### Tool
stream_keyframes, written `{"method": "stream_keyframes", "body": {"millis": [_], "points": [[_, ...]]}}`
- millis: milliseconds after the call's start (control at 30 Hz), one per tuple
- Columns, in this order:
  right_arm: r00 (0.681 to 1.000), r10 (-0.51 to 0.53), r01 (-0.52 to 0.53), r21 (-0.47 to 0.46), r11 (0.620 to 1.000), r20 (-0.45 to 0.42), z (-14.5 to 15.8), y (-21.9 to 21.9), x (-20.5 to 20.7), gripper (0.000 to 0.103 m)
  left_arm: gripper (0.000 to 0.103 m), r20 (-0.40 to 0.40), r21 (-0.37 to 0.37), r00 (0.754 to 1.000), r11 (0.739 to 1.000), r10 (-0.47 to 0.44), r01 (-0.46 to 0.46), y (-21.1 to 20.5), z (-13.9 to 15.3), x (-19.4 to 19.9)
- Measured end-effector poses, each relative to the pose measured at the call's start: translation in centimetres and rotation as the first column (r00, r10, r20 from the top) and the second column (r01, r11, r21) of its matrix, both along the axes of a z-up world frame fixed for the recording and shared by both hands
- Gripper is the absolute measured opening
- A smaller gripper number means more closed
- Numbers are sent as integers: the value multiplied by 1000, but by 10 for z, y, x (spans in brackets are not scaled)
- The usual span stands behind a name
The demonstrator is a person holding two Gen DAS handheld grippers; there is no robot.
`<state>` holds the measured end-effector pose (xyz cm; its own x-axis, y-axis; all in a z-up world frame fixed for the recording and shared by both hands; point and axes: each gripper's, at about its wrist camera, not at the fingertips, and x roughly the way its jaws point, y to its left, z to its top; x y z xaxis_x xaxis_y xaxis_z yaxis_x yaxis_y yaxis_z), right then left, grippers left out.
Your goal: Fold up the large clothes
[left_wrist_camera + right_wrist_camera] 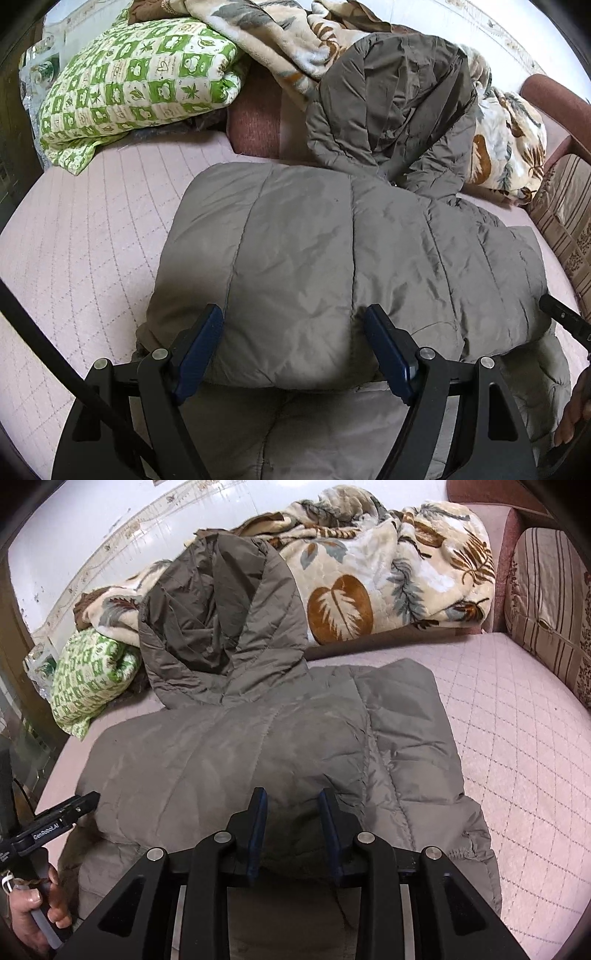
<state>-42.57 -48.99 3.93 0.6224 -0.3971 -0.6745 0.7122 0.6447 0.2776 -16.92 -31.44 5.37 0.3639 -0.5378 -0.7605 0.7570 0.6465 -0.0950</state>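
A large grey-brown quilted puffer jacket point(332, 266) lies folded on a pale pink quilted sofa cover point(81, 236), its near fold bulging up between both sets of jaws and its body stretching straight ahead of them. Its long axis seems to run away from the jaws, towards the hood point(221, 627), which stands propped at the far end against a cream plush blanket with brown leaf print point(369, 590).

The left gripper point(293, 347) has its blue-padded jaws spread wide around the puffy fold; whether the pads truly press in, I cannot tell. The right gripper point(293, 827) has its jaws much narrower, pinching a ridge of the same fold. Both sit at the jacket's near edge, side by side, equally close.

The jacket's shell is slick, crinkled and softly stuffed, stitched in broad channels, so it probably springs back when let go. A green-and-cream patchwork pillow point(140, 81) sits far ahead and left of the jaws.
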Motion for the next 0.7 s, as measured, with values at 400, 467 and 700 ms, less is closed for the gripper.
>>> {"method": "stream_keyframes", "body": {"millis": [400, 467, 700], "points": [[1000, -3, 3, 23, 1000, -14, -8, -3, 1, 33, 78, -4, 4, 1000, 1000, -7, 7, -1, -2, 1], [1000, -1, 2, 26, 1000, -15, -9, -3, 1, 33, 78, -6, 4, 1000, 1000, -7, 7, -1, -2, 2], [1000, 1, 0, 33, 999, -16, -10, -4, 2, 34, 78, -6, 4, 1000, 1000, -7, 7, -1, -2, 2]]}}
